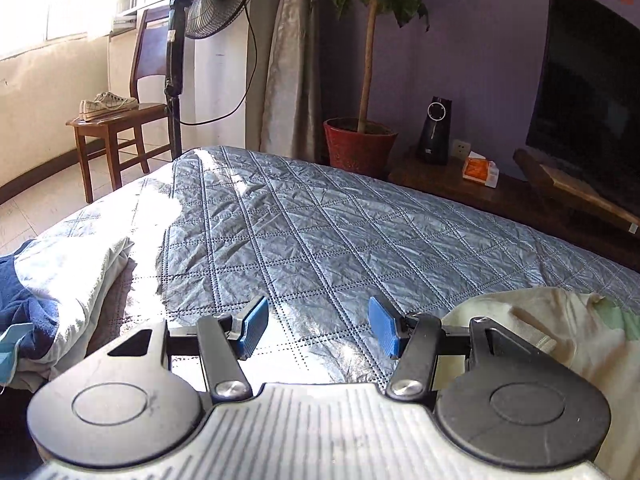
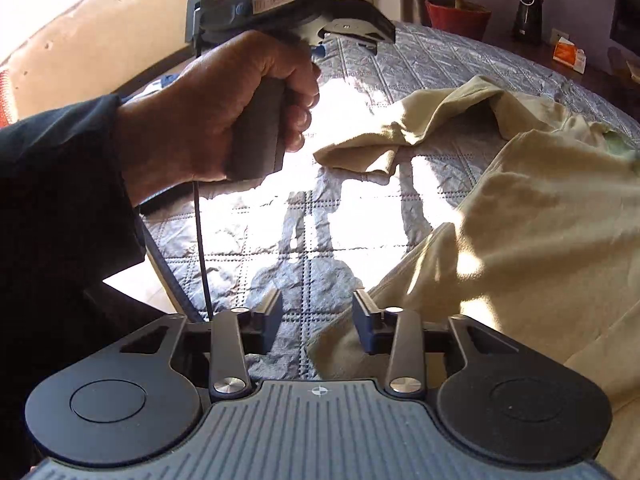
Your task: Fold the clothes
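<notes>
1. Left wrist view: your left gripper (image 1: 318, 328) hangs over the quilted grey bed (image 1: 320, 216), blue pads (image 1: 383, 330) apart, nothing between them.
2. Same view: cream garment (image 1: 520, 320) lies on the bed at the lower right, just beside the right finger. A blue and white clothes pile (image 1: 48, 288) sits at the left edge.
3. Same view, background: wooden chair (image 1: 116, 128) carrying sneakers (image 1: 106, 105), standing fan (image 1: 208, 0), potted plant (image 1: 360, 144).
4. Right wrist view: your right gripper (image 2: 316, 320) has its jaws apart, gripping nothing; the garment's hem lies under its right finger.
5. Same view: garment spreads rightward over the bed, one sleeve (image 2: 384, 136) reaching left.
6. Same view: your left hand (image 2: 224, 112) grasps the other gripper's handle above the bed.
</notes>
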Available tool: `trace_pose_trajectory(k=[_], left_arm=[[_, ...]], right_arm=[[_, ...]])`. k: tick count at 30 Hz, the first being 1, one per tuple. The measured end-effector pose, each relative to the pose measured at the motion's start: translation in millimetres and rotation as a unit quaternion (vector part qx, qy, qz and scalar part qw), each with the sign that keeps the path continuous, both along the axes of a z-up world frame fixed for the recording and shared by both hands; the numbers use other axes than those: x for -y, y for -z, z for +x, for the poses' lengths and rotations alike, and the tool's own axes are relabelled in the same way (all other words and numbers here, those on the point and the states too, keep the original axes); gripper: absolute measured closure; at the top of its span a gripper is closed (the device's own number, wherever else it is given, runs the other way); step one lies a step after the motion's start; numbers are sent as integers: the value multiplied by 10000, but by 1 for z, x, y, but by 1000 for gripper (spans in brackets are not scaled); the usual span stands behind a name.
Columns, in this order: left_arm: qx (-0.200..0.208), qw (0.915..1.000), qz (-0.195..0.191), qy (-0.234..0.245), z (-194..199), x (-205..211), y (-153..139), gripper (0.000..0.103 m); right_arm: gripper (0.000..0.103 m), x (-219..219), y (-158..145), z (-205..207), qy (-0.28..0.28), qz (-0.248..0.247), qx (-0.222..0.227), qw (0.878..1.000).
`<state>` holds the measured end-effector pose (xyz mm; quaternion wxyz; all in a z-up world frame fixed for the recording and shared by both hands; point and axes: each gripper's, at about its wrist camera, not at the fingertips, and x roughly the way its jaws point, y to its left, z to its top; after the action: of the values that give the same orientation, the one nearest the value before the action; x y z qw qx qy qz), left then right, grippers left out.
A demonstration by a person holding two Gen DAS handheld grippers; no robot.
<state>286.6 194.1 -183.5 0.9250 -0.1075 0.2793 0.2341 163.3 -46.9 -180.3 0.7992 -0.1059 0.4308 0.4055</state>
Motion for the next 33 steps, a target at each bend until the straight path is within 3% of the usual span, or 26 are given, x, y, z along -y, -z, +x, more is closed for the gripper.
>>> trace_pose_trajectory(k=[3, 5, 8, 13, 22, 24, 25, 29, 32, 33], left_arm=[[-16, 9996, -21, -282, -3, -14, 0, 51], [-7, 9987, -8, -508, -5, -23, -2, 51], [13, 9966, -23, -823, -8, -32, -4, 50], [48, 9924, -71, -1224, -14, -47, -6, 51], [140, 9874, -93, -1574, -21, -62, -12, 50], [163, 9864, -147, -1630, -23, -63, -12, 50], [191, 9855, -141, -1679, -24, -63, -13, 50], [334, 9810, -93, -1911, -28, -65, -17, 50], [439, 9779, -146, -2038, -31, -65, -19, 51], [443, 9782, -164, -2023, -31, -65, -19, 51]], right_arm=[[42, -7, -22, 23, 210, 85, 646, 9977], [57, -22, -28, 35, 59, -76, 1071, 9942], [64, -61, -22, 48, -426, -380, 1447, 9878], [66, -96, 1, 76, -12, 343, 323, 9989], [63, -110, 40, 108, 929, 557, -474, 9930], [78, -109, 45, 114, 1074, 738, -644, 9894], [99, -109, 48, 117, 1120, 841, -720, 9875], [101, -99, 32, 135, 1373, 1668, -979, 9715], [101, -67, -5, 154, 1823, 2763, -1081, 9374], [101, -51, -17, 157, 1977, 3200, -1123, 9197]])
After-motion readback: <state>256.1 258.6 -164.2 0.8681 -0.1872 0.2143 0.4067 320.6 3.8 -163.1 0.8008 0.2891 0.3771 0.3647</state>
